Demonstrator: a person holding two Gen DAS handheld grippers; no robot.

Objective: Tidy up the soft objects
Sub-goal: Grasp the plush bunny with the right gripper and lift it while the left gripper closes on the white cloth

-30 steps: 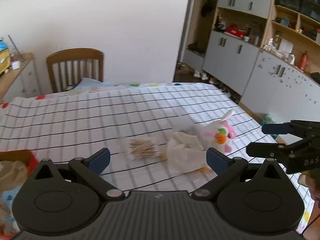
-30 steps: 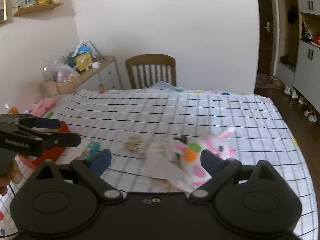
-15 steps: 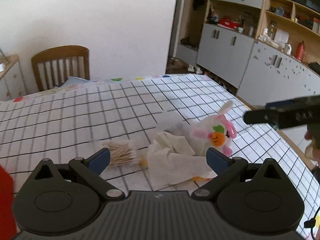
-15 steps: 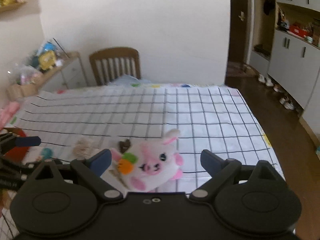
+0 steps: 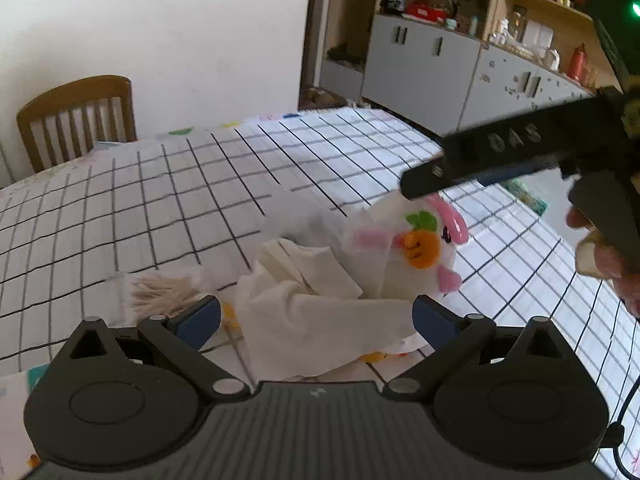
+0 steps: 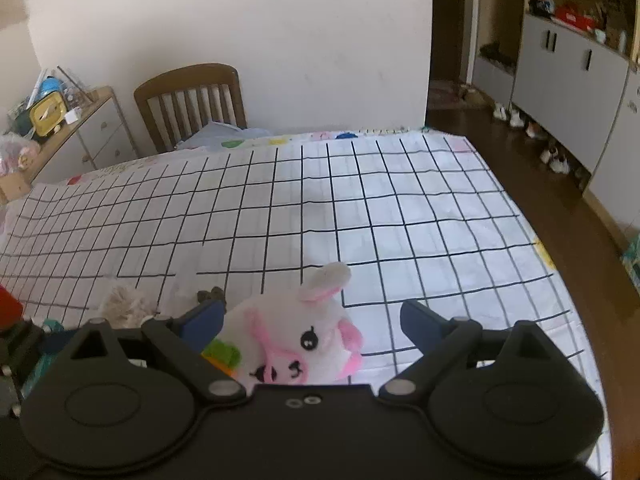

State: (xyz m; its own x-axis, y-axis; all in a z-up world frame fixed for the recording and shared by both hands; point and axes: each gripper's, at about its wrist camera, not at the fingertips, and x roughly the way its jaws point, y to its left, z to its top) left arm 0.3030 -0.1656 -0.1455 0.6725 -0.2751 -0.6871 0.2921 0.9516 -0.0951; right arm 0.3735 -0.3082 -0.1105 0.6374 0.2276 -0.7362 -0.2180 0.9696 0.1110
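A white and pink plush bunny with an orange carrot lies on the checked tablecloth. My right gripper stands open with the bunny between its blue-tipped fingers, not pinched. A crumpled white cloth lies against the bunny's near side. My left gripper is open just over that cloth. In the left wrist view the right gripper's black finger reaches in from the right, above the bunny. A bag of cotton swabs lies left of the cloth.
The table has a white black-grid cloth. A wooden chair stands at its far side, a sideboard with clutter at the left, grey cabinets at the right. A hand holds the right gripper.
Both grippers have moved forward and closer to the pile. The bunny now sits between the right gripper's fingers, and the cloth fills the gap of the left one.
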